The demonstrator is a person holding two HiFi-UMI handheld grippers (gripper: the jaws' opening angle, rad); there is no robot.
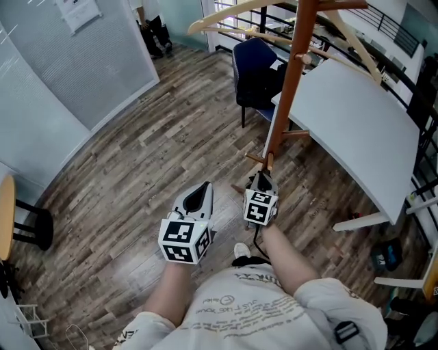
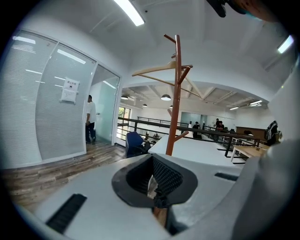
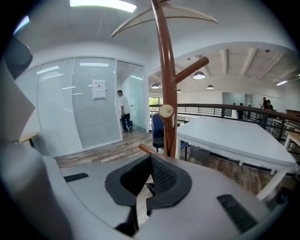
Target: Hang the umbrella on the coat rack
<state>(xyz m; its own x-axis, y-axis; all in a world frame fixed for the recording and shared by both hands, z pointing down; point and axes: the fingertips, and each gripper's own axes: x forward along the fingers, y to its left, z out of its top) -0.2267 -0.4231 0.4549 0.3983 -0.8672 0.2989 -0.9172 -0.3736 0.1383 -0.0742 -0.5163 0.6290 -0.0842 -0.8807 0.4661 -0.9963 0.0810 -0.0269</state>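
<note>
- On the left gripper and right gripper, fingers pressed together, empty.
- Wood floor below; coat rack (hanger on top) upper centre, beside white counter.

Coat rack top cut off (upper edge).

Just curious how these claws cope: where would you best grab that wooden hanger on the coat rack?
Probably midway along the hanger's arm that points away from the table, coming from that side: it is thin and free there, while the middle sits at the coat rack's pole.
</note>
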